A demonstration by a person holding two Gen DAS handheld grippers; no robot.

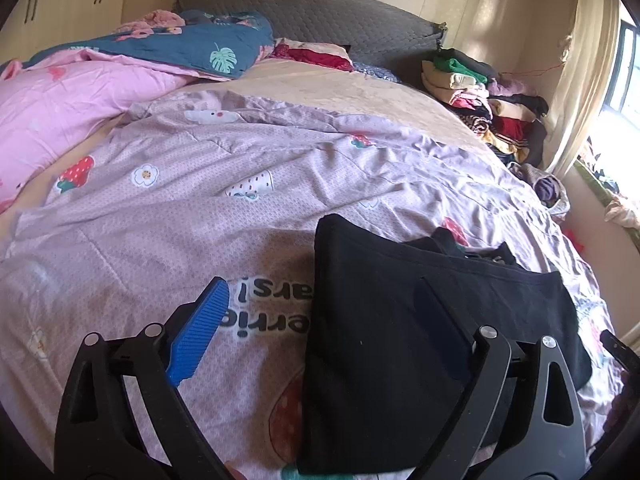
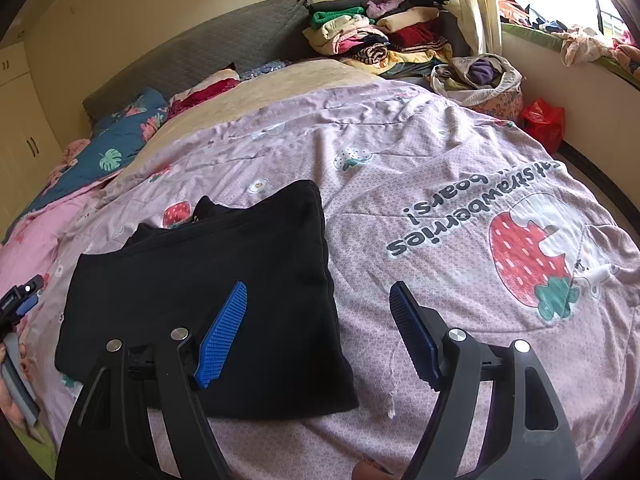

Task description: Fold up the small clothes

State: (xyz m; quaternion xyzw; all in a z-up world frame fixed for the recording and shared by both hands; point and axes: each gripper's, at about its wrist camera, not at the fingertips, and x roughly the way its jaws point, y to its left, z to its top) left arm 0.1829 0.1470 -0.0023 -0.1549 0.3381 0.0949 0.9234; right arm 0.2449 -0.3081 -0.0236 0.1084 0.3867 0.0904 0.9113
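Note:
A black garment (image 1: 400, 320) lies folded flat on the lilac strawberry-print quilt (image 1: 180, 220). In the left wrist view my left gripper (image 1: 320, 328) is open and empty, its left blue pad (image 1: 200, 332) over the quilt and its right pad over the garment's left part. In the right wrist view the same garment (image 2: 208, 280) lies left of centre. My right gripper (image 2: 320, 332) is open and empty, straddling the garment's right edge, with one pad (image 2: 222, 336) over the cloth and the other over the quilt (image 2: 440, 200). The left gripper (image 2: 18, 304) shows at the left edge.
A pink duvet (image 1: 60, 100) and a teal leaf-print blanket (image 1: 180, 48) are heaped at the head of the bed. A stack of folded clothes (image 2: 372, 36) sits in the far corner by the grey headboard (image 2: 200, 48). A red bag (image 2: 544, 120) lies beside the bed.

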